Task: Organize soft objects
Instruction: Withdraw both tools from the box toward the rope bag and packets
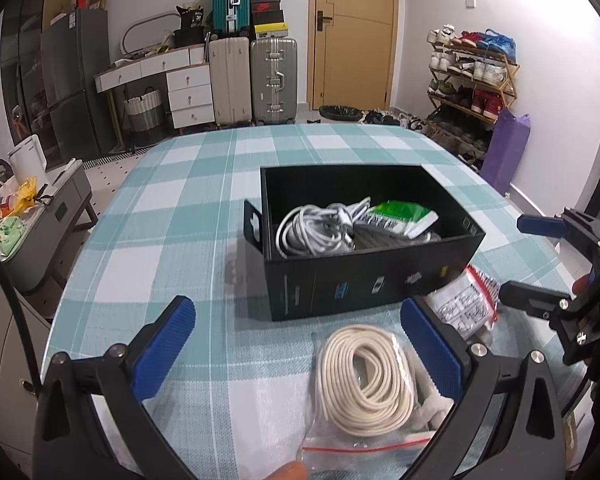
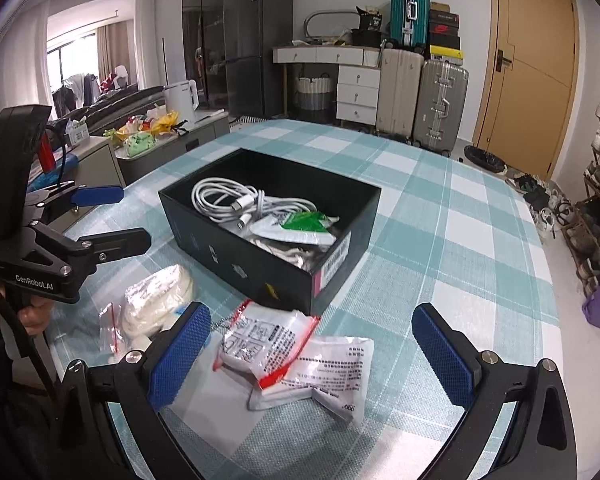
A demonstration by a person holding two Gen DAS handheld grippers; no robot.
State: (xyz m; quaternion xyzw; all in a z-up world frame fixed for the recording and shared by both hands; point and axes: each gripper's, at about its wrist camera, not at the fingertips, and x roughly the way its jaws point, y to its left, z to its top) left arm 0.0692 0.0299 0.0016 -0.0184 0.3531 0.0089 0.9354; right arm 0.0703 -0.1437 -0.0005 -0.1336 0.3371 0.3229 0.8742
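A black box (image 1: 340, 284) stands mid-table and holds coiled white cables (image 1: 316, 228) and a green-and-white packet (image 1: 400, 218). In front of it lies a clear zip bag with a coil of cream rope (image 1: 366, 384). My left gripper (image 1: 300, 344) stands open around that bag, pads apart from it. To the right lie white printed packets (image 2: 268, 344) with red zip strips, near the box (image 2: 220, 248). My right gripper (image 2: 312, 352) is wide open over them, gripping nothing. Each gripper shows in the other's view: the right gripper (image 1: 528, 258) and the left gripper (image 2: 116, 218).
The round table wears a teal-and-white checked cloth (image 1: 188, 216). Off its left edge stands a grey side cabinet (image 1: 56, 216) with snacks and a white kettle. Suitcases (image 1: 252, 80), a drawer unit, a shoe rack (image 1: 472, 76) and a purple bag stand by the far wall.
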